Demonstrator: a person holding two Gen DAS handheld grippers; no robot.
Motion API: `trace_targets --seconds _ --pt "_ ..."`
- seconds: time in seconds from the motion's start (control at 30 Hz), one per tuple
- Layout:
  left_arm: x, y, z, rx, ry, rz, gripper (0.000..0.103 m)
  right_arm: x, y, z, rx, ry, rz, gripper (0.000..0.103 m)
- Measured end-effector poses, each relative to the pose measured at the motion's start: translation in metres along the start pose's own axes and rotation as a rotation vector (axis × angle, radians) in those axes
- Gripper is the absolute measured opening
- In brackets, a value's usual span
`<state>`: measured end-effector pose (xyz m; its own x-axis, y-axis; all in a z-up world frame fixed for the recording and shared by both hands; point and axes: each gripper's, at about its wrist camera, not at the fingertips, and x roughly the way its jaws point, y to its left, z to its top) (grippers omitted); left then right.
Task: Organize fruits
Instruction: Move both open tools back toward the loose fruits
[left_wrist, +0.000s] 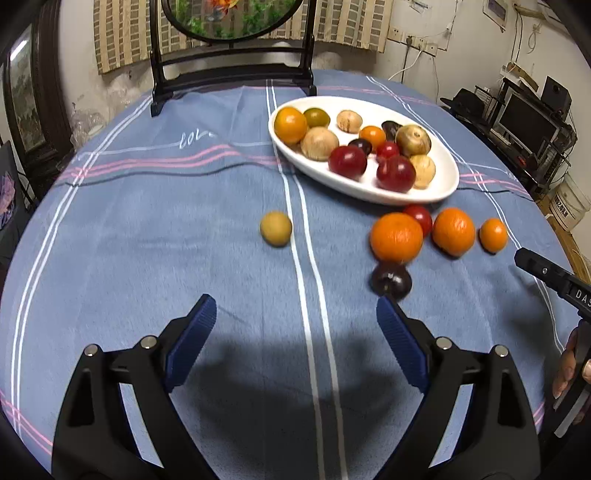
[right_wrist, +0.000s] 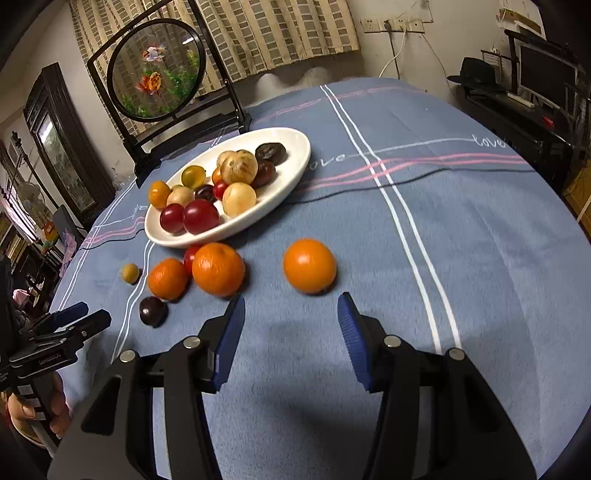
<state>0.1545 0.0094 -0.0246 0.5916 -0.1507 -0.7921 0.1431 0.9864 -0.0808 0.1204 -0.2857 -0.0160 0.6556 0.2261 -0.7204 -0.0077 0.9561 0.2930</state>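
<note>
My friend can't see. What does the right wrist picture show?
An empty, open blue-padded right claw points over a blue striped tablecloth at a loose orange. Behind it, a white oval plate holds mixed fruit, with more loose fruit beside it.

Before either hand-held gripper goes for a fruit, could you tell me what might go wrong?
1. The oranges and red fruit lie bunched against the plate; grabbing one could roll the others.
2. The dark plum sits just past the left hand-held gripper, whose finger might nudge it away.
</note>
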Motion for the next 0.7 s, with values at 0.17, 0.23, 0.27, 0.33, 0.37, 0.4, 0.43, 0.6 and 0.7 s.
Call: trace_targets --seconds 0.17,0.23,0.27,0.33,0.37,0.4,0.43,0.6,0.7 --pt "0.009 -0.004 -0.010 0.003 0.028 -0.006 0.090 0.004 -0.002 -0.006 -0.001 0.012 -0.016 0.053" --pt "0.011 -0.006 -0.013 0.009 0.028 -0.002 0.090 0.006 -0.002 -0.006 -0.003 0.016 -0.018 0.053" --pt "0.011 -0.007 -0.013 0.014 0.027 0.000 0.090 0.007 -0.002 -0.006 -0.005 0.016 -0.020 0.053" --pt "0.011 -0.008 -0.015 0.020 0.022 -0.006 0.090 0.007 -0.001 -0.005 -0.013 0.012 -0.027 0.053" --pt "0.011 -0.008 -0.015 0.022 0.024 -0.010 0.090 0.007 0.001 -0.004 -0.023 0.010 -0.037 0.053" --pt "0.012 -0.008 -0.016 0.023 0.028 -0.014 0.090 0.008 0.002 -0.003 -0.032 0.010 -0.046 0.053" --pt "0.012 -0.008 -0.016 0.024 0.029 -0.016 0.090 0.009 0.003 -0.002 -0.042 0.012 -0.061 0.053" --pt "0.012 -0.008 -0.017 0.029 0.028 -0.026 0.090 0.026 0.009 0.010 -0.092 0.036 -0.138 0.053" --pt "0.014 -0.008 -0.016 0.023 0.039 -0.029 0.090 0.039 0.013 0.019 -0.120 0.067 -0.173 0.053"
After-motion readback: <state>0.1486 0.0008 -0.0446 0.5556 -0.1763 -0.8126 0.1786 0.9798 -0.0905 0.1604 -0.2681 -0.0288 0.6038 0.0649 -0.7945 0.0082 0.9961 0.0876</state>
